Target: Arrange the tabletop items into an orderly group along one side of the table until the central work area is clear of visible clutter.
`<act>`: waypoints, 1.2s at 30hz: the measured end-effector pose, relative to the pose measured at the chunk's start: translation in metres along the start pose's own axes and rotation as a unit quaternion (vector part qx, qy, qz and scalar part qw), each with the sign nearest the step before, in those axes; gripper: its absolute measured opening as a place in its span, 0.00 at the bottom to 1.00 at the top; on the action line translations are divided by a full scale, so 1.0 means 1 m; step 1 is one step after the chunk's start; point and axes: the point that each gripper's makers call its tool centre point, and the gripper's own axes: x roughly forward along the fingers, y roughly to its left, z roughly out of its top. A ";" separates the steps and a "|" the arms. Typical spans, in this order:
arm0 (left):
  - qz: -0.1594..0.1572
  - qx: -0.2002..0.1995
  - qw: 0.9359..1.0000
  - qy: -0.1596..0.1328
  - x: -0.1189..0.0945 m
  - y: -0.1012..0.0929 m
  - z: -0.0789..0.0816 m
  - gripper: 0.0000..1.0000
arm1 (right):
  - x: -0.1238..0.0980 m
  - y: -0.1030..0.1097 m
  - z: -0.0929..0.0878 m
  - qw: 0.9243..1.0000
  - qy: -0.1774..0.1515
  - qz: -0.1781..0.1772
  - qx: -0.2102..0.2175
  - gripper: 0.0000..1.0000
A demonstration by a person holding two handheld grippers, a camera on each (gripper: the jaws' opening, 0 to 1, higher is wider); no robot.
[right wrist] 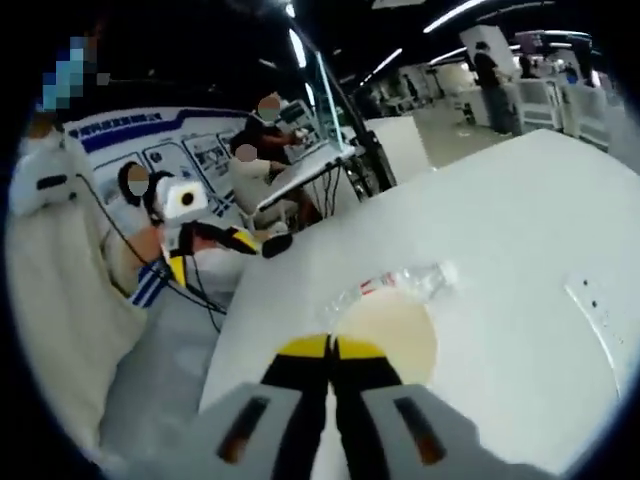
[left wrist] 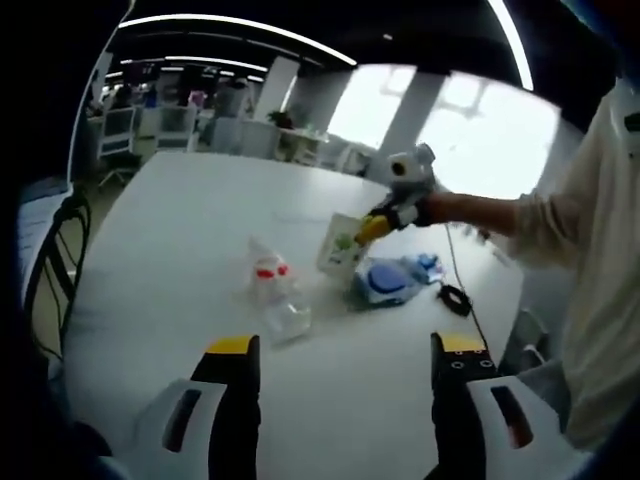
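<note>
A white table carries a clear plastic bottle with a red label, lying on its side at the middle. To its right stands a white packet with green print. My right gripper reaches in from the right and is shut on the packet's top edge. A blue and white round item lies just behind the packet. My left gripper is open above the near table, short of the bottle, with nothing in it. In the right gripper view, my right gripper pinches the pale packet, with the bottle beyond it.
A black coiled cable lies near the table's right edge. A dark chair stands off the left side. Beyond the table edge, seated people work at a desk, and my left gripper hovers there.
</note>
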 end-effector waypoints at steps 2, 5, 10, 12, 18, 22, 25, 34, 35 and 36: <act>-0.001 0.004 1.000 0.000 0.001 0.000 0.001 0.66 | -0.005 -0.003 0.001 0.999 0.008 -0.027 -0.020 0.00; -0.006 0.004 1.000 -0.002 0.002 -0.002 0.002 0.66 | -0.011 -0.003 0.005 0.998 0.011 -0.055 -0.038 0.00; -0.014 0.009 1.000 -0.001 0.004 -0.006 0.001 0.65 | -0.017 -0.001 -0.002 0.988 0.053 -0.103 -0.100 0.00; -0.017 0.011 1.000 -0.001 0.005 -0.007 0.001 0.65 | -0.018 -0.001 -0.007 0.982 0.074 -0.120 -0.123 0.00; -0.027 0.019 0.999 -0.001 0.009 -0.014 0.002 0.65 | -0.019 0.002 -0.012 0.970 0.103 -0.144 -0.166 0.00; -0.031 0.021 0.999 -0.003 0.012 -0.017 0.002 0.64 | -0.020 0.001 -0.017 0.956 0.137 -0.160 -0.205 0.00; -0.036 0.024 0.999 -0.001 0.014 -0.020 0.002 0.64 | -0.016 0.004 -0.023 0.950 0.152 -0.159 -0.220 0.00; -0.041 0.027 0.999 0.002 0.016 -0.024 -0.001 0.64 | -0.003 -0.004 -0.047 0.930 0.199 -0.162 -0.263 0.00; -0.041 0.027 0.999 0.002 0.016 -0.023 -0.001 0.64 | -0.001 -0.004 -0.050 0.930 0.201 -0.161 -0.263 0.00; -0.041 0.027 0.999 0.002 0.015 -0.024 -0.001 0.63 | 0.001 -0.005 -0.054 0.929 0.207 -0.157 -0.264 0.00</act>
